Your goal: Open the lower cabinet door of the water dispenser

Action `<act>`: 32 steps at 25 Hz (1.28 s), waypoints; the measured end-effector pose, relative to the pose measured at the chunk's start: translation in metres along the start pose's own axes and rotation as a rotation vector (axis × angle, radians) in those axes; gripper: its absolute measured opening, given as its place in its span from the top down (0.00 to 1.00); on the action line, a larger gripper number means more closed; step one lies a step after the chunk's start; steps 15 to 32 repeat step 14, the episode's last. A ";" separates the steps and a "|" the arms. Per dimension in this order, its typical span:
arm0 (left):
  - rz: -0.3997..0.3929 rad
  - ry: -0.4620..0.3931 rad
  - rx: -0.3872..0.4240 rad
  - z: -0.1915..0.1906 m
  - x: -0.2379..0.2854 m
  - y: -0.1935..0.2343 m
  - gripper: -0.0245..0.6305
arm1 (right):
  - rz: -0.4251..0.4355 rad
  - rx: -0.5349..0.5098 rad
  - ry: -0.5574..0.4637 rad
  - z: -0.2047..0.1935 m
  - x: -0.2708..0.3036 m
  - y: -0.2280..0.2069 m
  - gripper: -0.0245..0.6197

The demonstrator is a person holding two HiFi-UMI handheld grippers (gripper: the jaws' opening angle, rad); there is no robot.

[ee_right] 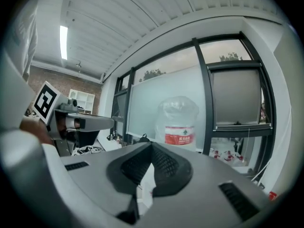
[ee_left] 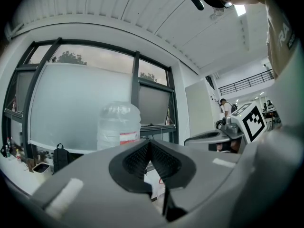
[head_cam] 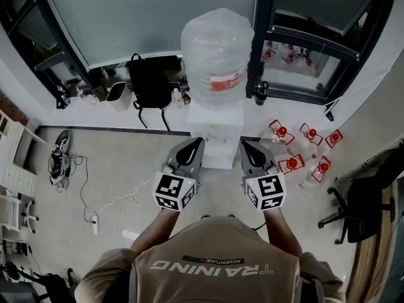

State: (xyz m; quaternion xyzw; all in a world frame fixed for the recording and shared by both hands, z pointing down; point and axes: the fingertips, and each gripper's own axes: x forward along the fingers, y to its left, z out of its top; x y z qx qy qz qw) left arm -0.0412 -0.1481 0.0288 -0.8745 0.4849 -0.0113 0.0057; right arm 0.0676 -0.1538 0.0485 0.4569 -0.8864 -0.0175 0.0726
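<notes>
Left gripper [head_cam: 191, 145] and right gripper [head_cam: 250, 146] are hovering clenched, holding nothing. Water dispenser [head_cam: 213, 137] is standing just ahead, between them; lower door hidden. Bottle [head_cam: 216, 52] label red, print probably Chinese. Shirt [head_cam: 214, 264] is reading "TRAINING".

Head view: from above the person's shoulders, steeply down, facing the far wall, with the water dispenser [head_cam: 214, 145] mid-frame and the left gripper [head_cam: 194, 142] and right gripper [head_cam: 246, 145] near. The 2 gripper views sit low, side by side, looking level along their jaws toward the far window [head_cam: 151, 17]. All 3 share the dispenser's bottle [head_cam: 218, 52]; each gripper view catches the other gripper at its edge.
</notes>
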 end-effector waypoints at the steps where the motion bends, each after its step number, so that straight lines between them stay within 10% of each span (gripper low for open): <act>1: 0.000 0.000 -0.001 0.000 0.000 0.000 0.96 | 0.000 -0.001 -0.001 0.000 0.000 0.001 0.95; 32: -0.023 0.024 -0.053 -0.013 0.007 -0.004 0.96 | 0.004 0.019 0.031 -0.019 -0.009 0.005 0.95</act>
